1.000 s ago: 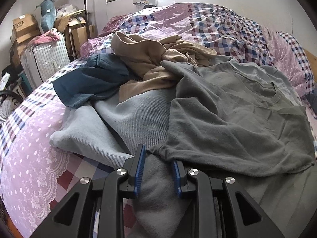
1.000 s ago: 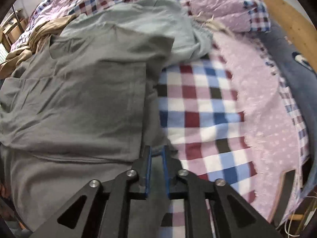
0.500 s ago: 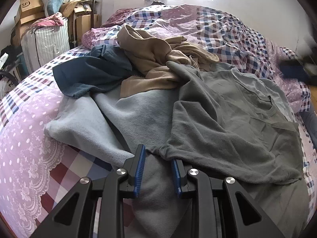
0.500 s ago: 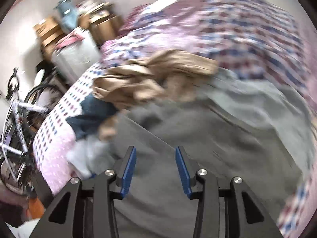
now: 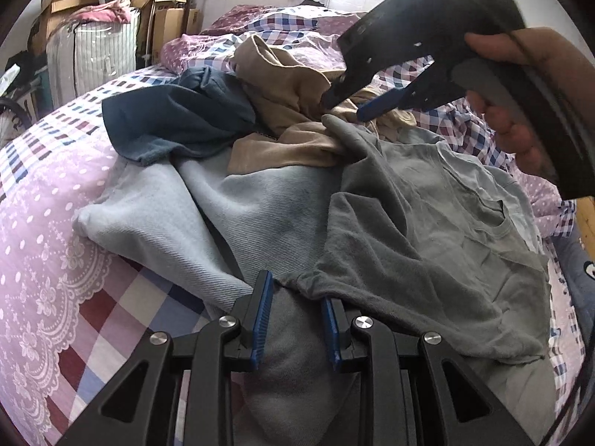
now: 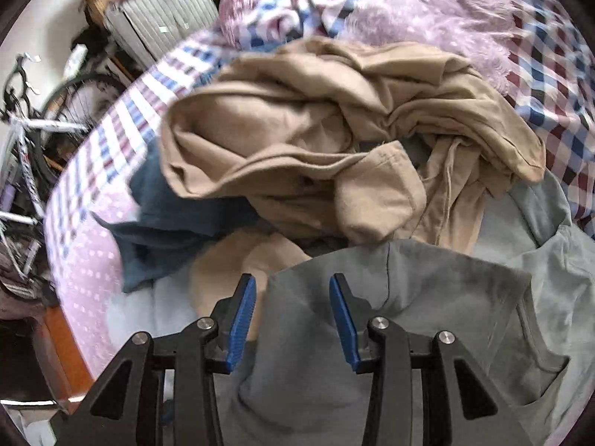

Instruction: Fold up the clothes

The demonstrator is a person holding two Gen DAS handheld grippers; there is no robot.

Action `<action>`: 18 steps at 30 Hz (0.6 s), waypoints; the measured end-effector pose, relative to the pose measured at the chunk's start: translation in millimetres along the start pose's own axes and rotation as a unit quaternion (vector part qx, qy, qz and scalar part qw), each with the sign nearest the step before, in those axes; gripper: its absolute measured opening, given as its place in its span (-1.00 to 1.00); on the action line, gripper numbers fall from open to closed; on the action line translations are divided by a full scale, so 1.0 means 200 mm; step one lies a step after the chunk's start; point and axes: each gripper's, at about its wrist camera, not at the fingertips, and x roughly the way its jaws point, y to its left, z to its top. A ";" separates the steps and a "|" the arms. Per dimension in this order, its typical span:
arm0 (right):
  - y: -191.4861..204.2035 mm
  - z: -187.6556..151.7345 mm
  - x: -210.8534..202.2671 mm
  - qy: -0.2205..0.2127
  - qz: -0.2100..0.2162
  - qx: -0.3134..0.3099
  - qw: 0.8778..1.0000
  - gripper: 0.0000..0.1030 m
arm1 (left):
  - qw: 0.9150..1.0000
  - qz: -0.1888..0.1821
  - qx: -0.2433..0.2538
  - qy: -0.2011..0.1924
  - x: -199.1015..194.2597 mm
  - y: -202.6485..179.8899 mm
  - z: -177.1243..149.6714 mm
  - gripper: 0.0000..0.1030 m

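Left gripper (image 5: 295,319) seemingly pinches the dark grey cotton T-shirt (image 5: 409,260), hem hidden; right gripper (image 6: 292,312) gapes empty over its sleeve

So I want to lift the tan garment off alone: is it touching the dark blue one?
Touching. The right wrist view shows the tan garment draped over the upper edge of the dark blue garment, overlapping it with no gap between them.
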 end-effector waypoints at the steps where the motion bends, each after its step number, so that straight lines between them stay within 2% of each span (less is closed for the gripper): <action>1: 0.02 0.01 0.02 0.006 -0.004 -0.006 1.000 -0.15 | 1.000 -0.001 -0.003 0.001 0.00 0.00 0.00 -0.48; 6: 0.09 0.03 0.11 0.028 -0.053 -0.033 0.998 -0.19 | 1.000 -0.005 -0.007 0.004 0.00 0.01 0.00 -0.48; 7: 0.10 0.03 0.12 0.030 -0.064 -0.037 0.997 -0.49 | 1.000 -0.007 -0.006 0.004 0.00 0.01 0.00 -0.48; 8: 0.09 0.03 0.13 0.031 -0.079 -0.038 0.996 -1.00 | 1.000 -0.008 -0.005 0.003 0.00 0.02 0.01 -0.52; 11: 0.04 0.01 0.09 0.014 -0.075 -0.022 0.997 -1.00 | 1.000 -0.008 -0.009 0.004 0.00 0.04 0.01 -0.74; 14: -0.05 0.00 -0.04 -0.044 -0.053 0.016 0.998 -1.00 | 1.000 -0.019 -0.025 -0.001 -0.01 0.06 0.02 -0.92; 15: -0.07 0.00 -0.09 -0.069 -0.041 0.025 0.996 -1.00 | 0.999 -0.023 -0.034 -0.010 -0.03 0.07 0.02 -0.92; 18: -0.12 -0.01 -0.24 -0.151 -0.002 0.049 0.987 -1.00 | 0.996 -0.019 -0.053 -0.072 -0.15 0.08 0.03 -0.93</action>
